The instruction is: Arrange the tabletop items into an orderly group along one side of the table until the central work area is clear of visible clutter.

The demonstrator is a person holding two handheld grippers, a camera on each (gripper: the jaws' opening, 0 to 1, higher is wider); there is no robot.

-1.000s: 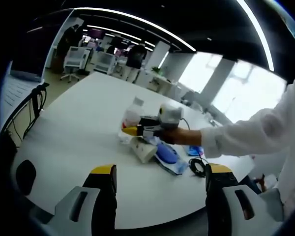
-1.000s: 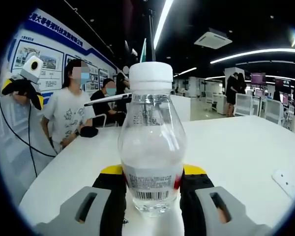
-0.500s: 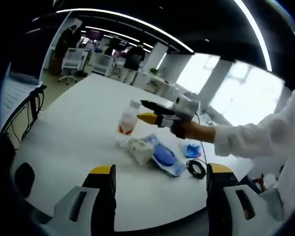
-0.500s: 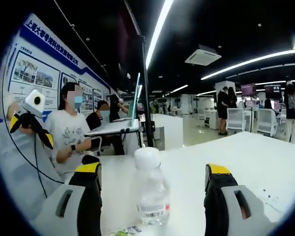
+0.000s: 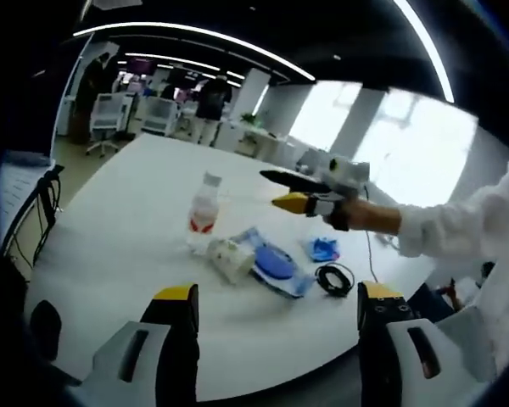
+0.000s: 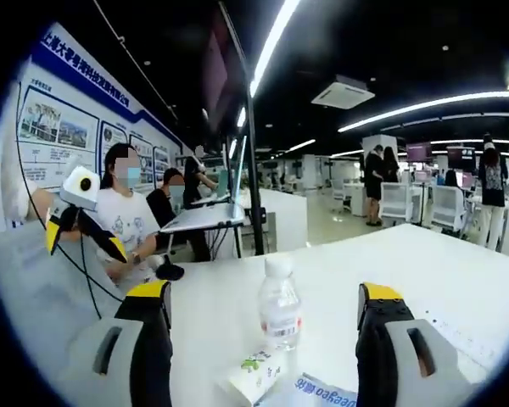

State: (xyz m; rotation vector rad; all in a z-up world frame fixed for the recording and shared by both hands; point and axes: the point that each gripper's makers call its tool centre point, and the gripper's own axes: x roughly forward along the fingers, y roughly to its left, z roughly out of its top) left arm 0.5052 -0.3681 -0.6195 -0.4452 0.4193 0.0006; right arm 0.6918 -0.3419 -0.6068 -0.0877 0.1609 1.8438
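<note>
White tabletop [image 5: 110, 212] carries your bottle [image 5: 203, 214] standing centre-left, carton [image 5: 229, 259], blue pouch [image 5: 276, 263] and cable coil [image 5: 333, 278] rightward, so with both grippers gaping empty, the right gripper [image 5: 310, 191] hovering upper right, pick the next piece.

In the right gripper view, the small carton [image 6: 253, 376] runs off the bottom edge, so its lower end is lost. The blue-and-white packet [image 6: 322, 392] beside it is cut by that same edge, its print only partly readable. The water bottle [image 6: 279, 306] label is too small to read. Left gripper view now: the crumpled blue thing [image 5: 321, 249] near the coiled black cable [image 5: 333, 278] is too blurred to name. The white sleeve [image 5: 467, 233] leaves the picture at the right.
</note>
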